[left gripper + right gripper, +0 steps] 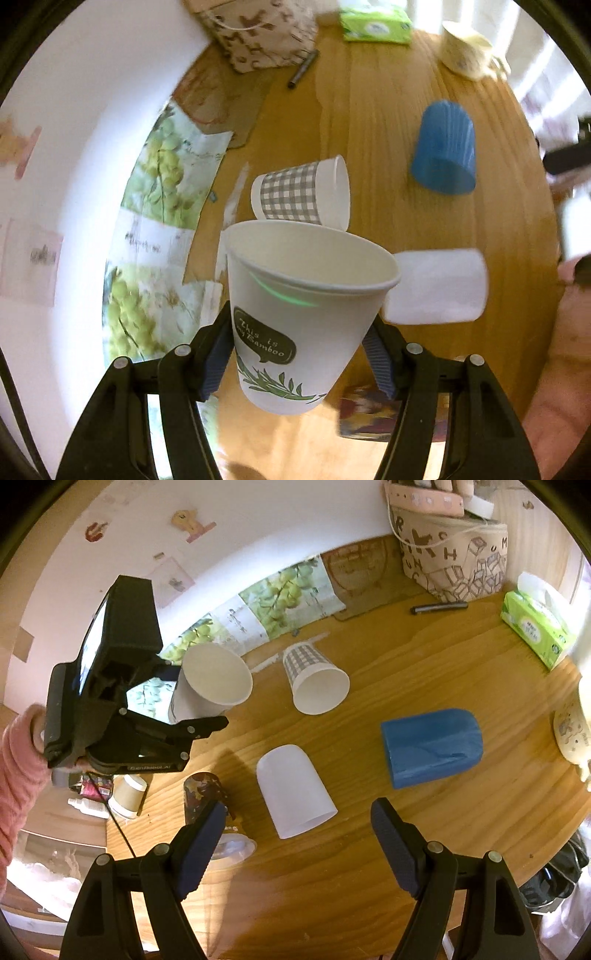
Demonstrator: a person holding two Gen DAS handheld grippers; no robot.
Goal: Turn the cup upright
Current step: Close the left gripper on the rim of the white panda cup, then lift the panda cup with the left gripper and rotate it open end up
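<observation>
My left gripper [297, 350] is shut on a white paper cup with a bamboo print [295, 314], held above the table, mouth up and tilted. In the right wrist view the same cup [212, 686] sits in the left gripper [207, 723] at the left. A checked paper cup [301, 192] [314, 679], a blue cup [445, 147] [430, 746] and a frosted white cup [436, 286] [295, 790] lie on their sides on the wooden table [369, 867]. My right gripper [297, 845] is open and empty, just in front of the frosted cup.
A printed paper bag [450, 565], a pen [439, 607] and a green tissue box [535, 627] stand at the back. A cream mug [467, 50] is at the far right. A dark patterned cup [201, 794] and a small cup [127, 797] are at the table's left edge.
</observation>
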